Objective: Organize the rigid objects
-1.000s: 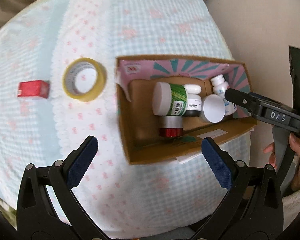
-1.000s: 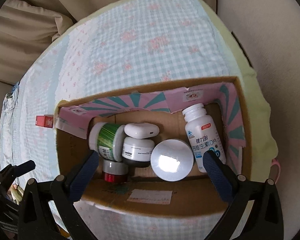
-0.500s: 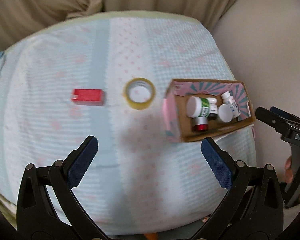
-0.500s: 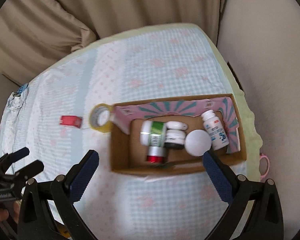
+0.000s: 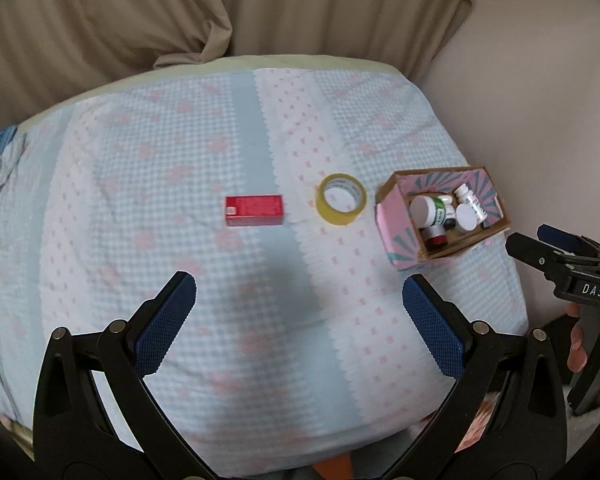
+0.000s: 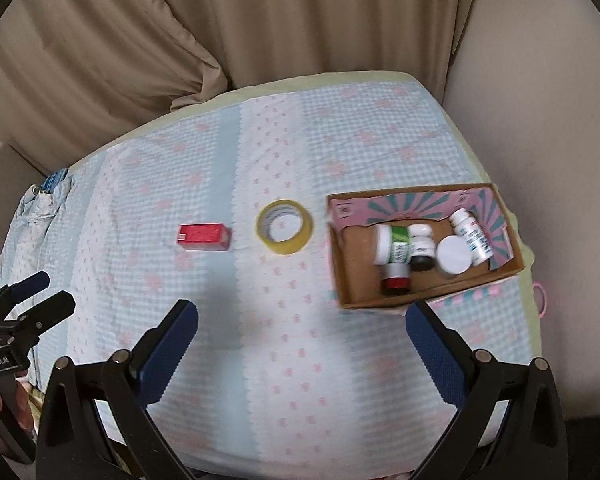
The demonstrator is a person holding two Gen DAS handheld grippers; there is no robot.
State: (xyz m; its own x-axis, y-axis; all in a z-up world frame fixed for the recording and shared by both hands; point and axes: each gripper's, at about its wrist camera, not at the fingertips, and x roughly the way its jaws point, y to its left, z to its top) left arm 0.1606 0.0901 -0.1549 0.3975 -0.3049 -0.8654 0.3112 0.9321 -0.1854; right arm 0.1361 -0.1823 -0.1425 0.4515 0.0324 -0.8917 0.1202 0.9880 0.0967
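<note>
A cardboard box (image 5: 466,246) (image 6: 384,300) with a pink and teal lining sits at the right of the cloth-covered table and holds several bottles and jars (image 5: 444,214) (image 6: 420,244). A yellow tape roll (image 5: 341,199) (image 6: 285,226) lies left of the box. A red box (image 5: 254,211) (image 6: 203,237) lies further left. My left gripper (image 5: 298,322) is open and empty, well back from all of them. My right gripper (image 6: 300,344) is open and empty, above the table's near edge. Each gripper also shows at the side of the other's view.
The table wears a light blue and white checked cloth (image 5: 160,160) with pink marks. Beige curtains (image 6: 260,20) hang behind it. A pale wall (image 5: 540,80) stands to the right. A bundled cloth (image 6: 40,200) lies at the table's far left edge.
Both grippers have pulled back and up from the cardboard box, which now looks small and far. The tape roll and red box have come fully into both views. Both stay open.
</note>
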